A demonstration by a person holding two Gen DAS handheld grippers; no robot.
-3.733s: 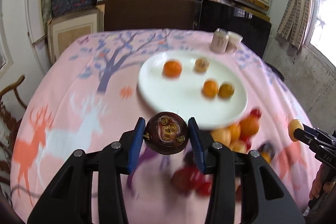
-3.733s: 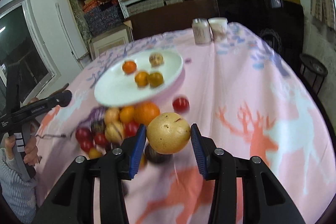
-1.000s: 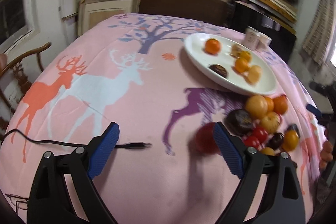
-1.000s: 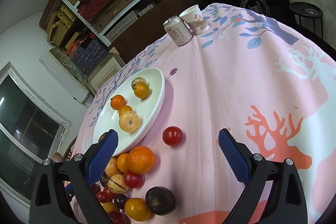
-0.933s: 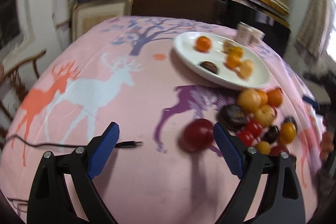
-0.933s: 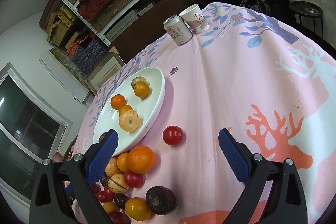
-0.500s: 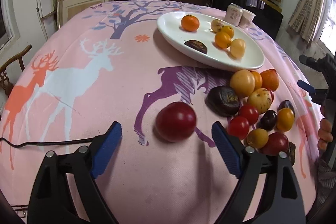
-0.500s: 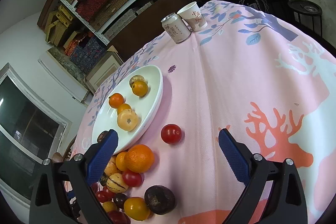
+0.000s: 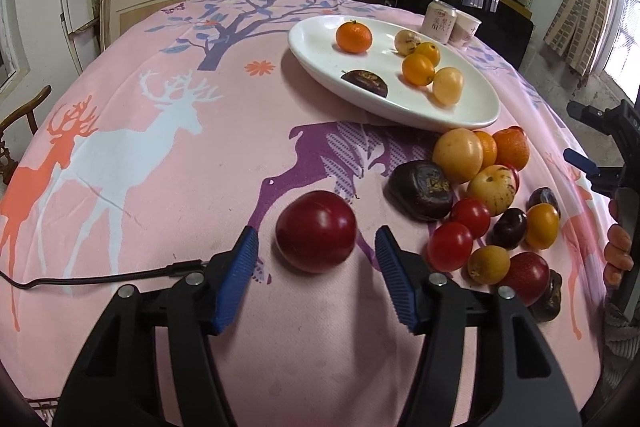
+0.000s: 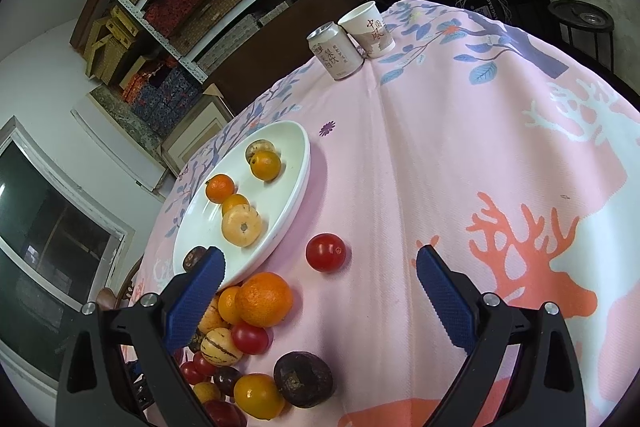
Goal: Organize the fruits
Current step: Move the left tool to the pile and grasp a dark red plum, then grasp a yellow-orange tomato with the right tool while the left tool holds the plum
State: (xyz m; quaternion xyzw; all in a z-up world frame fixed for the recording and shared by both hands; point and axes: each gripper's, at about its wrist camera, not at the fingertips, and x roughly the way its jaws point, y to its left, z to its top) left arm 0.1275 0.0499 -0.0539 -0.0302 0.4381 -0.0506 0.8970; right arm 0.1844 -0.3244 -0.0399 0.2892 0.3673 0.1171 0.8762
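A dark red round fruit [image 9: 316, 243] lies on the pink tablecloth between the blue pads of my left gripper [image 9: 315, 233]. The jaws are closing and a small gap shows on each side of the fruit. A white oval plate [image 9: 400, 115] holds a tangerine [image 9: 353, 36], a dark purple fruit [image 9: 365, 81] and several yellow ones. A pile of mixed fruit [image 9: 480, 187] lies in front of the plate. My right gripper [image 10: 320, 255] stands wide open above a lone red tomato [image 10: 325, 252], beside the plate [image 10: 296, 195] and the pile [image 10: 248, 327].
A drink can [image 9: 440, 21] and a paper cup [image 9: 464, 27] stand behind the plate. A black cable [image 9: 100, 277] crosses the cloth at lower left. A wooden chair [image 9: 24, 111] is past the table's left edge. A hand [image 9: 618, 251] holds the right tool.
My left gripper has swung over the dark red fruit, sunk a little and narrowed its jaws around it. The right gripper has stayed still and open. The two fruits held earlier are gone from both grippers.
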